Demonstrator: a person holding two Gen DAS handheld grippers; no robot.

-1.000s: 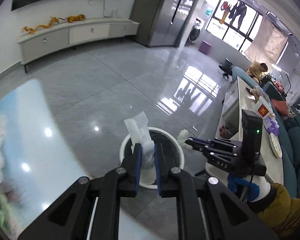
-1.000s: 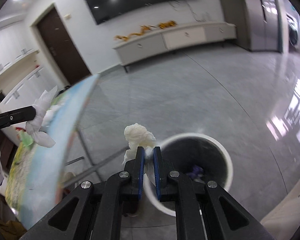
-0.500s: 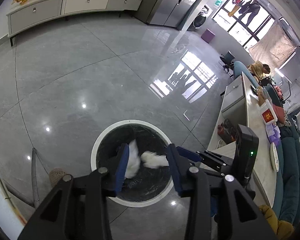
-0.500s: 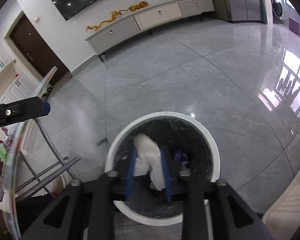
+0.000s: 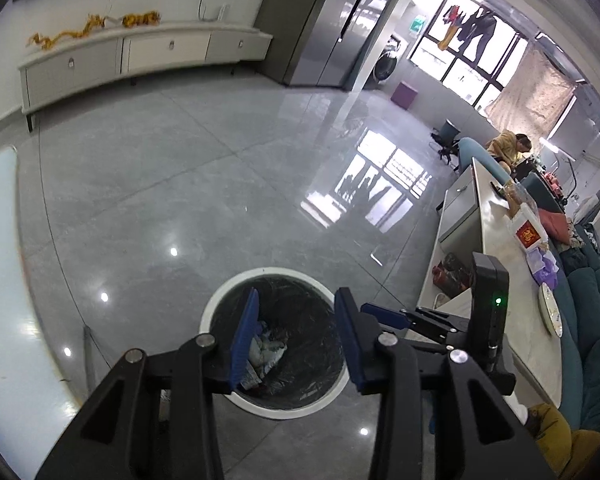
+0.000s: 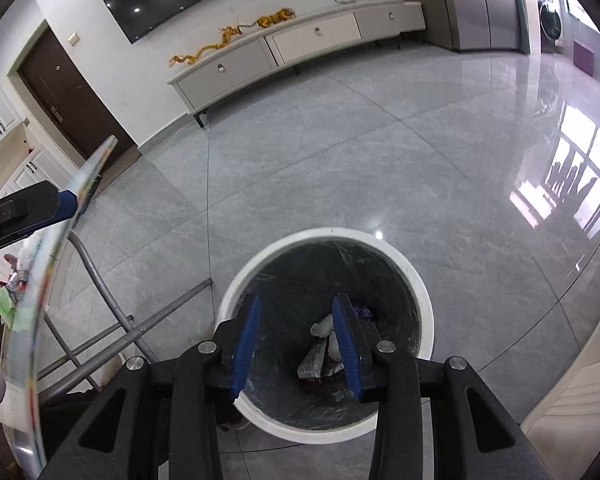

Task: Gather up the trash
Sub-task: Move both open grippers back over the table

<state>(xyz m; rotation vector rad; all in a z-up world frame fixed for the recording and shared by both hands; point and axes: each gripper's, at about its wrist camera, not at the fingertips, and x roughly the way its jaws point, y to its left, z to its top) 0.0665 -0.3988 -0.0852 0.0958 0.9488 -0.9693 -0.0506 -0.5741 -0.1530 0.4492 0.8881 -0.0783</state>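
Tissues once pinched now lie in the bin (image 6: 422, 300) beneath both grippers: left gripper (image 5: 294, 334) spread, right gripper (image 6: 296, 338) opening, empty. Drop done; next, fetch more trash.

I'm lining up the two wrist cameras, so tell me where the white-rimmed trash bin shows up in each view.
Left wrist view: the trash bin sits low and centre, on the floor behind the open left gripper.
Right wrist view: the bin is low and slightly right of centre, behind the right gripper, whose jaws are opening with nothing between them.
Shared landmark: the long white cabinet along the far wall.
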